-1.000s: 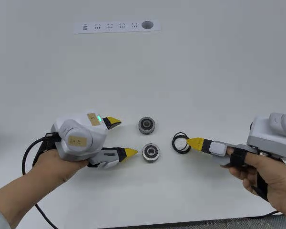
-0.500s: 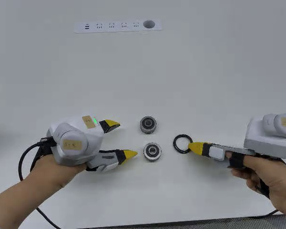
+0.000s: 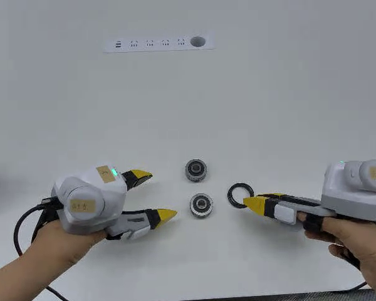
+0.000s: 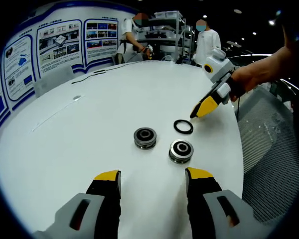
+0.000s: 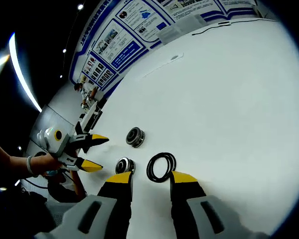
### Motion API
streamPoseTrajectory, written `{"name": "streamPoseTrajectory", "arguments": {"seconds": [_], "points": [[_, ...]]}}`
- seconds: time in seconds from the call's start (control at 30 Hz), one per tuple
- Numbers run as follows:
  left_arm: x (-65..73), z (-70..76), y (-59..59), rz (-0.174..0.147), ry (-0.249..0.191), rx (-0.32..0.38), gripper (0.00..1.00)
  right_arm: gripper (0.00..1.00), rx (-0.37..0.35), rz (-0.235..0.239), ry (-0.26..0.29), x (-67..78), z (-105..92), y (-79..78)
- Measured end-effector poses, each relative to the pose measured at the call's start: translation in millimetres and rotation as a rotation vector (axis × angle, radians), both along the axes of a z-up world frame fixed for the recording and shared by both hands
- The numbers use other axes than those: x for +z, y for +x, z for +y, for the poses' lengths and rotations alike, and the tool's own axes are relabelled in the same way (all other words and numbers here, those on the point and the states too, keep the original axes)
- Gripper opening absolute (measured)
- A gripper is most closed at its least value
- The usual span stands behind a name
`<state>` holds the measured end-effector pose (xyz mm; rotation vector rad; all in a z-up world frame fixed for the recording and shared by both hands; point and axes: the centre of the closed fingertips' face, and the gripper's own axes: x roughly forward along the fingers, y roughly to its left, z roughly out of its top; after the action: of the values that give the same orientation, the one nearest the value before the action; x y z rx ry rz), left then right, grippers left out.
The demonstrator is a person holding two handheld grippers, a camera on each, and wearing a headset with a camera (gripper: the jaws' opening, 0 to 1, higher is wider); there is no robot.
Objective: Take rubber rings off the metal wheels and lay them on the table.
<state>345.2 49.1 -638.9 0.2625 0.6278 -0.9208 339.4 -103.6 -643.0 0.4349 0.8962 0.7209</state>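
The ring (image 3: 230, 195) lies flat on the table (image 3: 269, 113), just by the right gripper (image 3: 255, 199), whose jaws are apart and hold nothing. The left gripper (image 3: 162, 194) gapes wide near two wheels (image 3: 201, 204). A clumsy poke could push a wheel away.

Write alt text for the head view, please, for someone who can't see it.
On a white table, the left gripper and right gripper, each held in a hand, point inward at two metal wheels. A black rubber ring lies flat next to the right gripper's yellow tips. A power strip lies farther back.
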Motion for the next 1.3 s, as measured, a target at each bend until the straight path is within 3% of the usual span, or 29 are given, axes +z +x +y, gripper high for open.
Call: {"name": "streamPoseTrajectory", "arguments": {"seconds": [0.13,0.5,0.6,0.87,0.97,1.3], "points": [[4.1,0.7,-6.1,0.000,-0.025,0.016,0.55,0.40,0.027,-0.044,-0.021,2.7,-3.4,-2.5],[8.1,10.8,-18.3,0.002,-0.029,0.039,0.58,0.50,0.084,-0.122,-0.101,6.4,-11.5,-12.7],[10.9,12.3,-23.3,0.003,-0.038,0.043,0.60,0.57,0.125,-0.172,-0.142,6.9,-11.0,-17.4],[14.8,20.0,-38.6,0.000,-0.048,0.062,0.65,0.70,0.248,-0.243,-0.264,0.1,-7.3,-35.5],[16.1,24.0,-42.8,-0.001,-0.052,0.074,0.68,0.75,0.270,-0.261,-0.280,1.0,-4.8,-41.4],[24.4,32.0,-52.6,-0.016,-0.063,0.105,0.72,0.80,0.238,-0.306,-0.311,9.4,-13.3,-48.5]]}}
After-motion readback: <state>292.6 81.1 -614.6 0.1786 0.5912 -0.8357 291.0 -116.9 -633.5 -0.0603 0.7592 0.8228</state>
